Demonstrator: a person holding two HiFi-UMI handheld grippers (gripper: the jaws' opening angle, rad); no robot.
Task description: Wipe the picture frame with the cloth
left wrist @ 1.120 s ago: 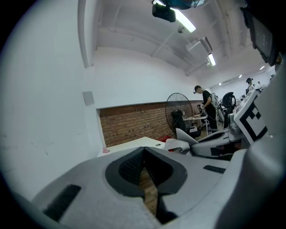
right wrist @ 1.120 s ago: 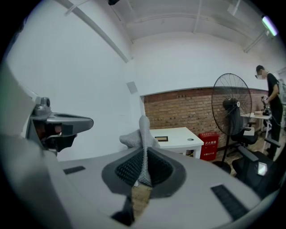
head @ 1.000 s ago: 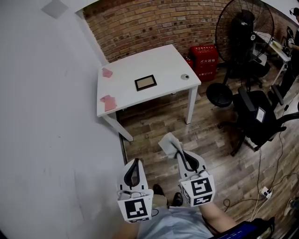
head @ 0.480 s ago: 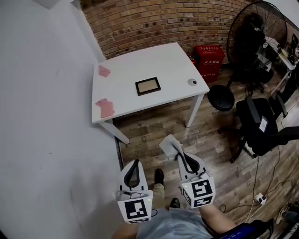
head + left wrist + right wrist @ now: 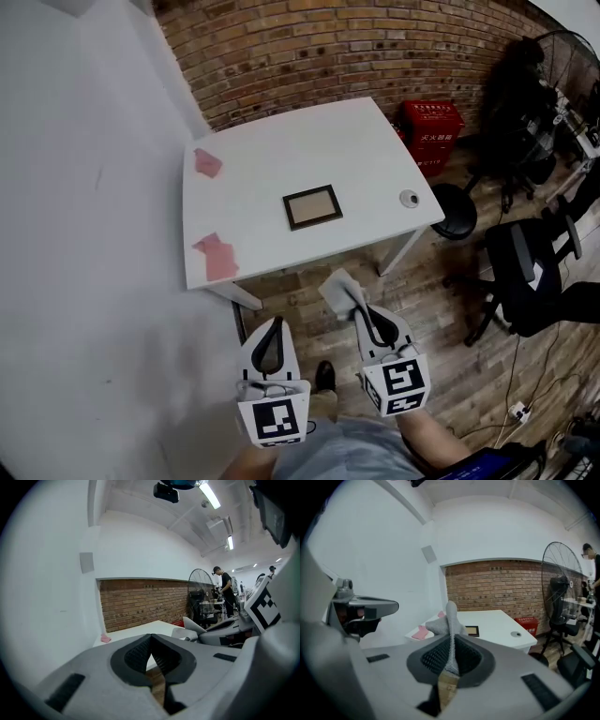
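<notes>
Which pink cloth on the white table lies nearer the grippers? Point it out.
The pink cloth at the front left corner of the white table; the other pink cloth lies farther back.

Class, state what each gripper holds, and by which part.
The right gripper pinches the grey cloth by one edge; the left gripper is shut, empty.

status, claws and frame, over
Left claw shut, empty. Right claw shut on cloth. Picture frame flat on table, untouched. Pink scraps at table's left edge, apart from frame.
</notes>
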